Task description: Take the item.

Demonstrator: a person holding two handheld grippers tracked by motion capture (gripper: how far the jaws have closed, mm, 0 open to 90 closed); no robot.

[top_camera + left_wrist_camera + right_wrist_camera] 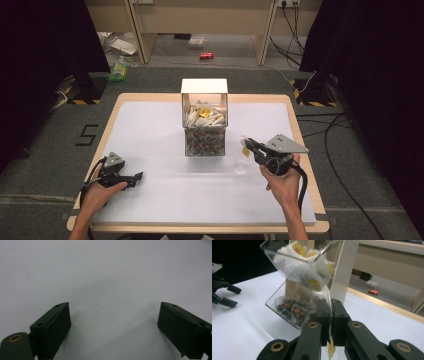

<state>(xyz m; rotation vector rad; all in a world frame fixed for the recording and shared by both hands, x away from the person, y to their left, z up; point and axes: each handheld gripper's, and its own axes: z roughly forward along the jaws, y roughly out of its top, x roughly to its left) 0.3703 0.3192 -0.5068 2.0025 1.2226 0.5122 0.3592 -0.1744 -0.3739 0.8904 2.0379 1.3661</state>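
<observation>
Right gripper (pixel 331 315) nearest lens — black jaws clenched on white paper tea bag (pixel 325 293), its yellow tag (pixel 330 350) dangling below. Bag just out of two-tier clear acrylic dispenser box (pixel 205 125), gripper at box's 4 o'clock. Small clear plastic cup (pixel 241 166) at 5 o'clock. Step: carrying bag. Next — likely lower over cup, release. Left gripper (pixel 131 179) at 8 o'clock, jaws spread, empty, on white table (pixel 160 200).

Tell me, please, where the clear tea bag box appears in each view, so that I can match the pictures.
High view: the clear tea bag box stands mid-table, nearer the far edge of the white table top.
Left gripper view: this camera faces bare white table top.
Right gripper view: the box sits upper centre, close ahead and tilted.
Shared landmark: the white table top.
</observation>
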